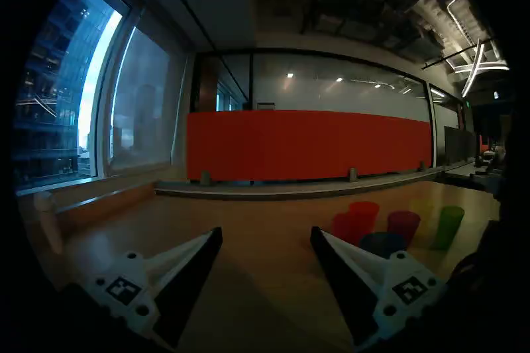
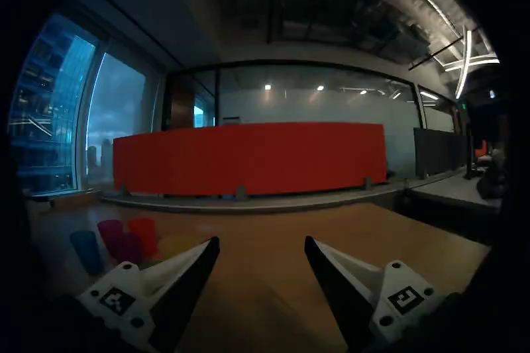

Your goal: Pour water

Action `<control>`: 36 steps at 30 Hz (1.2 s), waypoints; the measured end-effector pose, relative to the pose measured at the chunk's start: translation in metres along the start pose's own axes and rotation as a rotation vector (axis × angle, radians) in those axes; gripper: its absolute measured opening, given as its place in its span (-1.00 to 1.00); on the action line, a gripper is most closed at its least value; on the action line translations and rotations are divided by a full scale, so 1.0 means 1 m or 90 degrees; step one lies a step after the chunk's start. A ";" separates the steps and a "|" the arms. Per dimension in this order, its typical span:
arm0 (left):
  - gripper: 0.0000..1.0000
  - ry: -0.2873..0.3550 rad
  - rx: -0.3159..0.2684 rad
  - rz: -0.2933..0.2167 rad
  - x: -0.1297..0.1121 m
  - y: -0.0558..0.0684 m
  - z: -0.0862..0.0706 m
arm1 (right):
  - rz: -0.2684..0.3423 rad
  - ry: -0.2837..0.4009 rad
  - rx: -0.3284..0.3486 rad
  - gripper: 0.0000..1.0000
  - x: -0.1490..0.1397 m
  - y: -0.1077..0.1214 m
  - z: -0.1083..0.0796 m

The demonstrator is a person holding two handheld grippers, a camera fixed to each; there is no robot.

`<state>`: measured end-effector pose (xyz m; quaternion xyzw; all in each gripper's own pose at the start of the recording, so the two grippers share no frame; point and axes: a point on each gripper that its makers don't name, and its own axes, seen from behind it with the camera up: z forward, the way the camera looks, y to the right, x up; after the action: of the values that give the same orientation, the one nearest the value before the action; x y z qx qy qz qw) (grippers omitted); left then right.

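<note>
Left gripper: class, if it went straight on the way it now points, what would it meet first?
Nothing close: the left gripper points over bare table toward the red partition at its far edge. The cups stand right of that line, though depth is unclear.

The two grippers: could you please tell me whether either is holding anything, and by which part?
Nothing is held. The left gripper and the right gripper both have their jaws open and empty; the coloured cups stand untouched on the table.
</note>
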<state>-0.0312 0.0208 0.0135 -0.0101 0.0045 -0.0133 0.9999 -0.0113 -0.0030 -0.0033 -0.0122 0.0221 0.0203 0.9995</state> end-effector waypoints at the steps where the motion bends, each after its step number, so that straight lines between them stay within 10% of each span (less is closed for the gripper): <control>1: 0.98 0.000 0.000 0.000 0.000 0.000 0.000 | -0.002 -0.001 0.000 0.99 0.000 0.000 0.000; 36: 0.98 0.000 0.000 0.000 0.000 0.001 -0.001 | -0.023 -0.010 0.002 0.99 -0.003 -0.005 0.000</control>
<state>-0.0310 0.0213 0.0129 -0.0099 0.0044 -0.0132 0.9999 -0.0139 -0.0076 -0.0032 -0.0112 0.0142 0.0023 0.9998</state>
